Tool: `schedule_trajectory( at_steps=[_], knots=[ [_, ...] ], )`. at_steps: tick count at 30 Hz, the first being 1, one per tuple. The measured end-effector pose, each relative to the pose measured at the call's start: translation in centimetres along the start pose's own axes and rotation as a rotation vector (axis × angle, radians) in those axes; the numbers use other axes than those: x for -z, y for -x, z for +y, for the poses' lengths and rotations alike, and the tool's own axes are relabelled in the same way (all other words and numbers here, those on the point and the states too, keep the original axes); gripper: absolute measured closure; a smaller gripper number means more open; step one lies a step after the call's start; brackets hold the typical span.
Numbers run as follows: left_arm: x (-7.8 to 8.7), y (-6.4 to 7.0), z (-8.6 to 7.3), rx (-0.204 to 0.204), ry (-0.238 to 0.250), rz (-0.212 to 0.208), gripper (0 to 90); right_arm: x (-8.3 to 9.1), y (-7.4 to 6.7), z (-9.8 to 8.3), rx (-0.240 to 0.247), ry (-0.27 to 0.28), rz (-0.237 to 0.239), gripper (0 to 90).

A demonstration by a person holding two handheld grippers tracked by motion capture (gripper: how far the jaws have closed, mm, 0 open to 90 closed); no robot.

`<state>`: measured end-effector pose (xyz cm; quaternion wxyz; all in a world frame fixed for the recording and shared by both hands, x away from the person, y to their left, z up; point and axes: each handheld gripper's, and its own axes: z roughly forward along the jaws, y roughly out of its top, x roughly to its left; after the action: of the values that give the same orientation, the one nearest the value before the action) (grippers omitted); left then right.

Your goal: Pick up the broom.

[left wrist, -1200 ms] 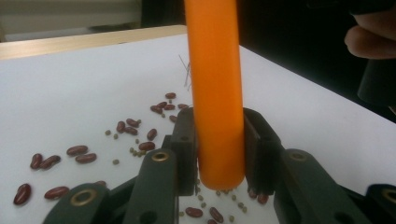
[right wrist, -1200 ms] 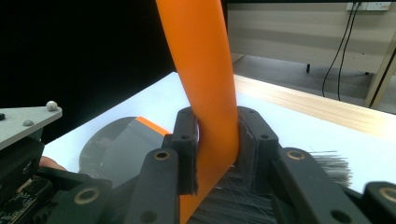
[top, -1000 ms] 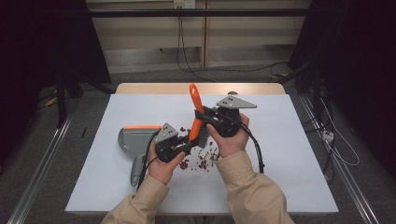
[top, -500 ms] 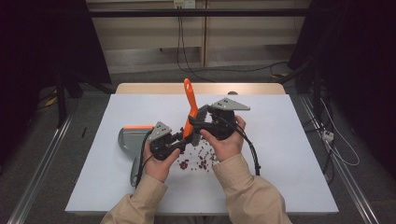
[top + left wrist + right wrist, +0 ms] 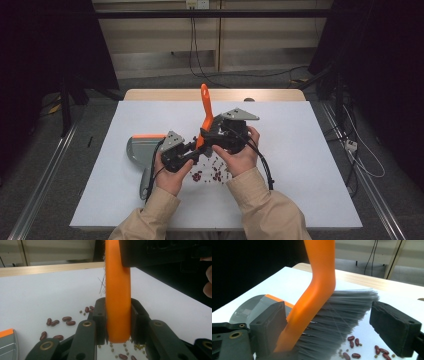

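The left gripper (image 5: pixel 192 149) is closed on the lower end of the orange brush (image 5: pixel 205 112): in the left gripper view the two black jaws press on both sides of the orange handle (image 5: pixel 118 302). The right gripper (image 5: pixel 212 135) sits just beside it, on its right. Its jaws have just been opening and now stand wide. In the right gripper view the orange handle (image 5: pixel 317 290) and the grey bristles (image 5: pixel 342 312) lie between the pads, but the far pad (image 5: pixel 395 326) is clearly apart from the bristles. Both grippers are over the middle of the white table (image 5: pixel 310 150), a little toward the near edge.

Under and just in front of the grippers, red beans (image 5: pixel 215 172) and some small greenish seeds (image 5: pixel 138 346) are scattered on the surface. To the right of the hands the surface is bare up to the right edge, and the near edge has a free strip on both sides of the sleeves.

The brush stands almost upright, and its handle rises toward the far edge. Beside the left gripper, toward the left edge, lies a grey dustpan (image 5: pixel 137 150) with an orange rim. I cannot tell if anything is in it. Beyond the grippers the surface is open up to the far edge, where a wooden strip (image 5: pixel 150 94) shows.
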<state>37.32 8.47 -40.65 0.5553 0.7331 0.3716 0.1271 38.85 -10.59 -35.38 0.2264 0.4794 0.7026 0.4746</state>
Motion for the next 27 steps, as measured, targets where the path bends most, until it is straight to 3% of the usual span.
schedule_trajectory(
  at_steps=[8, 15, 21, 23, 27],
  knots=[
    [0.1, 0.5, 0.1, -0.019, 0.016, 0.008, 71.0, -0.8, -0.4, -0.2, -0.085, -0.009, 0.037, 21.6],
    [0.2, 0.6, 0.1, -0.034, 0.027, 0.028, 70.3, -1.0, -0.7, -0.2, -0.121, -0.011, 0.031, 37.8],
    [0.1, 1.6, 0.2, -0.09, 0.03, 0.035, 68.2, -1.7, -1.2, -0.2, -0.14, -0.039, -0.015, 37.5],
    [0.1, 1.7, 0.2, -0.091, 0.03, 0.031, 67.3, -1.8, -1.2, -0.2, -0.147, -0.047, -0.033, 43.8],
    [-0.1, 2.0, 0.2, -0.107, 0.024, 0.039, 61.6, -1.7, -1.0, 0.0, -0.207, -0.049, 0.008, 55.2]
  ],
)
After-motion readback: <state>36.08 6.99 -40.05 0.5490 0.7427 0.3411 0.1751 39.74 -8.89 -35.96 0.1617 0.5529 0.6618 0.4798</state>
